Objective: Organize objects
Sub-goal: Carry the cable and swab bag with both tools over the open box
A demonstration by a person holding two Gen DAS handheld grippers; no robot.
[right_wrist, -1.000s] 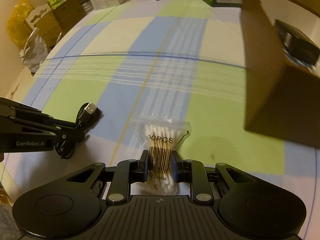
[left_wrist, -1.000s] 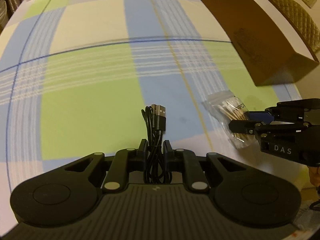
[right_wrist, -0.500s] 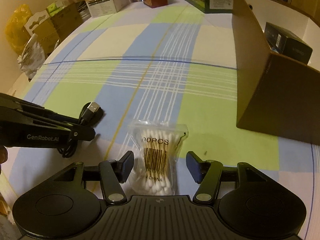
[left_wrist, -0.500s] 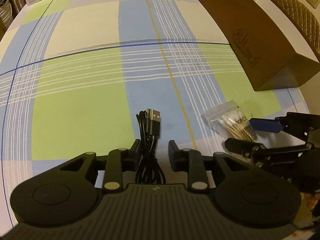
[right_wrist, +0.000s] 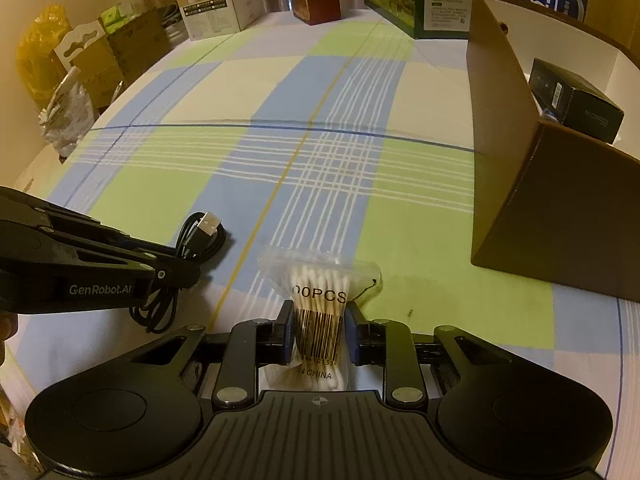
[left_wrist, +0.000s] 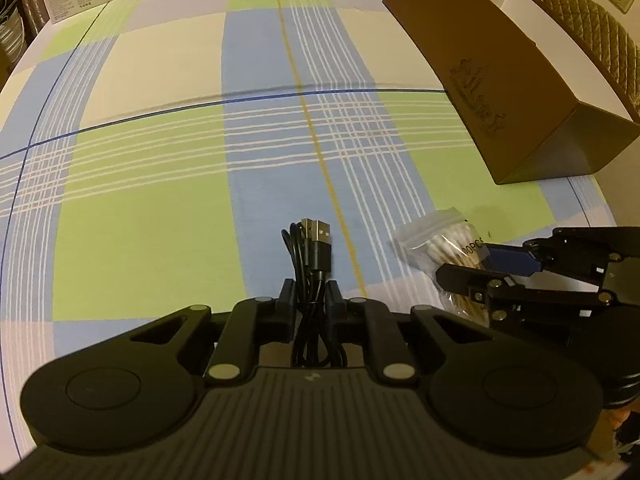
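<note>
A coiled black USB cable (left_wrist: pixel 310 256) lies on the checked tablecloth at the near edge. My left gripper (left_wrist: pixel 311 292) is shut on the USB cable; it also shows in the right wrist view (right_wrist: pixel 172 272) beside the cable (right_wrist: pixel 196 236). A clear bag of cotton swabs (right_wrist: pixel 318 300) lies to the right of the cable. My right gripper (right_wrist: pixel 318 318) is shut on the bag of cotton swabs. The bag also shows in the left wrist view (left_wrist: pixel 444 242) with the right gripper (left_wrist: pixel 468 268) around it.
An open brown cardboard box (right_wrist: pixel 520 184) stands at the right, with a black box (right_wrist: pixel 576 100) inside; it also shows in the left wrist view (left_wrist: pixel 500 72). Several cartons (right_wrist: pixel 208 0) line the table's far edge. Bags and boxes (right_wrist: pixel 80 68) stand off the left side.
Both grippers were shut one second ago, opened half a second ago, and have closed again, the left on the cable and the right on the swab bag.
</note>
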